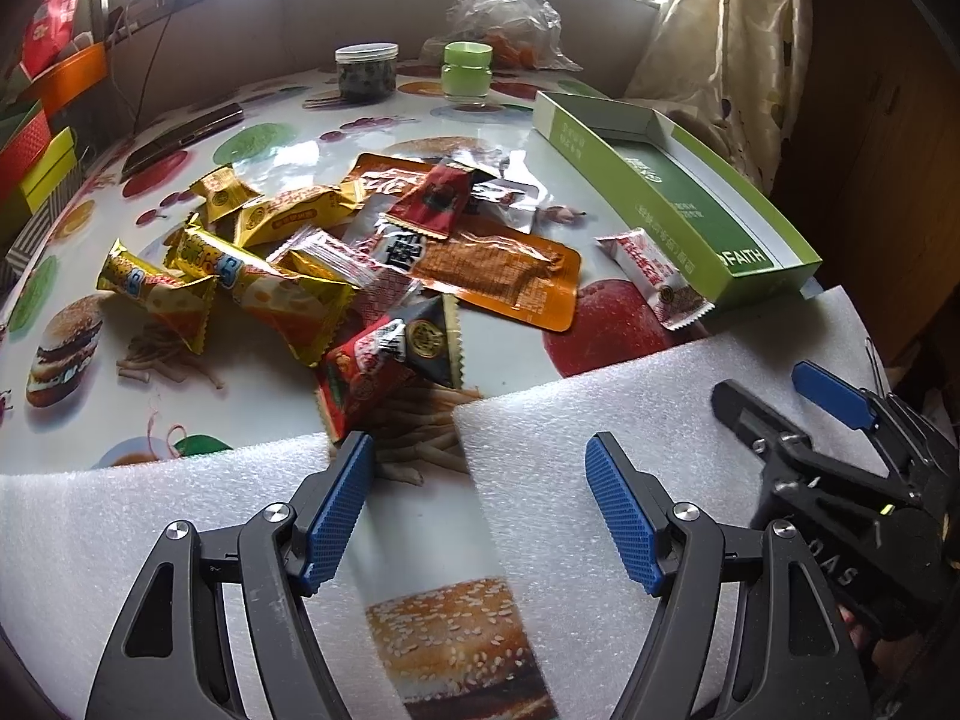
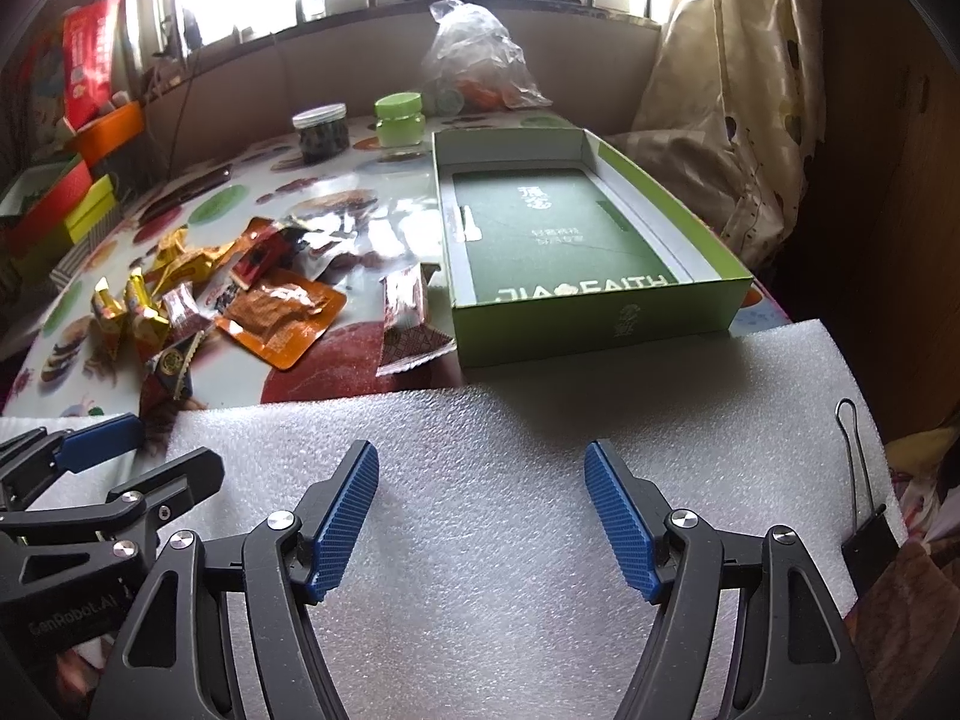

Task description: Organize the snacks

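While both tools sit low over the white foam sheet (image 2: 480,540), the green cardboard box (image 2: 600,324) lies open at about one o'clock in the right wrist view, its near wall touching the foam's far edge. Nothing is inside it; only the dark green printed floor and white inner walls show. Behind it, around twelve o'clock, a clear jar with a silver lid (image 2: 321,132) holds something dark, and beside it stands a pale green jar with a green lid (image 2: 399,120). A clear plastic bag (image 2: 474,60) farther back holds orange items, too blurred to name.

From the left wrist view, the snack pile (image 1: 336,264) spreads at eleven to twelve o'clock on the fruit-and-burger printed tablecloth (image 1: 252,420): yellow crimped wrappers at the left, a flat orange pouch (image 1: 510,276) at the right, and a red packet (image 1: 360,378) with a dark triangular one nearest the foam. One red-and-white sachet (image 1: 654,276) lies apart from the pile, just beside the box's near corner.

The left gripper (image 1: 480,516) is spread wide and empty. The right gripper (image 2: 480,516) is likewise wide apart, gripping nothing. A black binder clip (image 2: 864,540) rests at the foam's three o'clock edge.
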A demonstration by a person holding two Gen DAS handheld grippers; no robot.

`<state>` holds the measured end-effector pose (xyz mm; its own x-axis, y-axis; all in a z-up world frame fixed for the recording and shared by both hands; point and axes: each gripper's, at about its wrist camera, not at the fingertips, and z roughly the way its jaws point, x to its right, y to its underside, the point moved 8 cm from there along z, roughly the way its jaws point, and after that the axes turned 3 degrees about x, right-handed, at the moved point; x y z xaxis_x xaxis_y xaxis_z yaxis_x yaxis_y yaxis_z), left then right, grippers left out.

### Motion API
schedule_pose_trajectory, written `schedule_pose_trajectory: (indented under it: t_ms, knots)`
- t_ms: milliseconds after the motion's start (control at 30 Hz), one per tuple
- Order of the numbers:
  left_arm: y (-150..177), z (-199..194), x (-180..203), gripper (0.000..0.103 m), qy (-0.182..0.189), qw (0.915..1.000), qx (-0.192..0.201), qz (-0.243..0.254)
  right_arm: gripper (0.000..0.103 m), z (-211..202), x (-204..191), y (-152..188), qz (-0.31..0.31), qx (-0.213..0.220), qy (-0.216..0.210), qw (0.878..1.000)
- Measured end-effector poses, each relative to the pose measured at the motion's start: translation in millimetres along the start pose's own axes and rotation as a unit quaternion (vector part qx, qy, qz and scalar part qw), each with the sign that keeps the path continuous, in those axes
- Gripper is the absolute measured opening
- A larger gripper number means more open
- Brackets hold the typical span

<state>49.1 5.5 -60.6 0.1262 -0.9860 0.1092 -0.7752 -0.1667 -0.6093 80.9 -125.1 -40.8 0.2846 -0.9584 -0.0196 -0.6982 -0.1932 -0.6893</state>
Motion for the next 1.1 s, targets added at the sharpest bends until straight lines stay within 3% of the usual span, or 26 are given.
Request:
schedule_pose_trajectory:
  t_ms: [400, 700, 1100]
  knots:
    - [-22.8, -26.4, -34.2, 0.073, -0.011, 0.9989, 0.035, -0.028, 0.062, -8.3, -22.2, -40.1, -0.026, 0.045, -0.057, 0.997]
    - [-28.4, -22.0, -62.2, 0.073, -0.017, 0.9993, 0.022, -0.024, 0.045, 16.7, -48.4, -54.5, -0.084, 0.022, -0.08, 0.993]
    - [-31.6, -1.5, -49.0, 0.073, 0.004, 0.9997, -0.004, 0.022, 0.028, 44.5, -54.4, -52.4, -0.116, -0.015, -0.064, 0.991]
